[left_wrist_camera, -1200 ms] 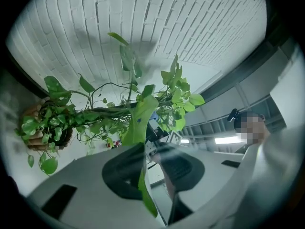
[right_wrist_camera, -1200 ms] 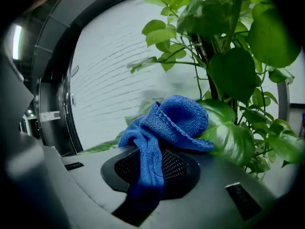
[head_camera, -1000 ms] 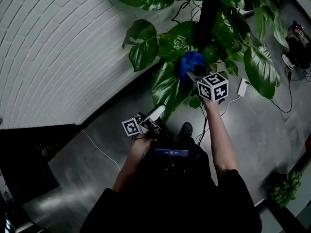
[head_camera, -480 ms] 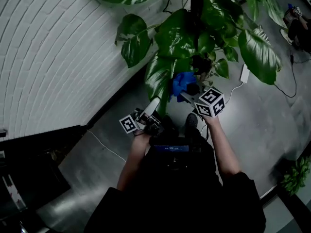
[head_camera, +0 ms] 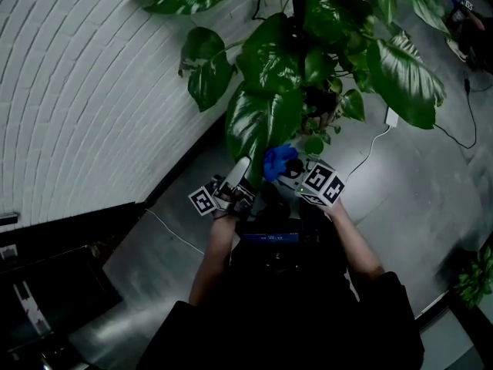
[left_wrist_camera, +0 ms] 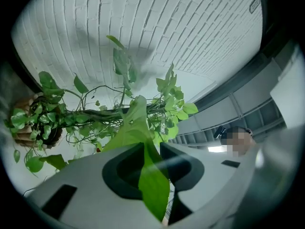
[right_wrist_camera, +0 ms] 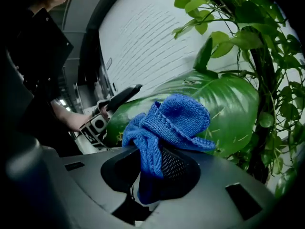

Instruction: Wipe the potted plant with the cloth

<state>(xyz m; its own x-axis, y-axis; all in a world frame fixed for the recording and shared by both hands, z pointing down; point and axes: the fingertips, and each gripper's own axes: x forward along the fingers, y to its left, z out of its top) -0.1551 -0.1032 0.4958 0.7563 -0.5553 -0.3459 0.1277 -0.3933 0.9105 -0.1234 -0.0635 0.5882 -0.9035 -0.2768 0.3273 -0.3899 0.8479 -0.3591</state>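
The potted plant [head_camera: 308, 60] rises along a dark stem with big glossy leaves. Its lowest large leaf [head_camera: 258, 126] hangs toward me. My left gripper [head_camera: 240, 169] is shut on the tip of that leaf [left_wrist_camera: 151, 175], which runs up between the jaws in the left gripper view. My right gripper [head_camera: 283, 168] is shut on a bunched blue cloth [head_camera: 279, 160], right beside the leaf's lower end. In the right gripper view the cloth [right_wrist_camera: 167, 123] lies against the broad leaf [right_wrist_camera: 224, 109], with the left gripper [right_wrist_camera: 119, 98] at the leaf's left end.
A white brick wall [head_camera: 85, 91] curves along the left. Grey floor lies below, with a white power adapter and cable [head_camera: 389, 118] to the right of the plant. A small green plant [head_camera: 471, 280] sits at the right edge. Dark furniture [head_camera: 46, 276] stands at lower left.
My right gripper has come down and toward me with the blue cloth, from high on the leaf to its lower end. The left gripper has kept its hold on the leaf tip.
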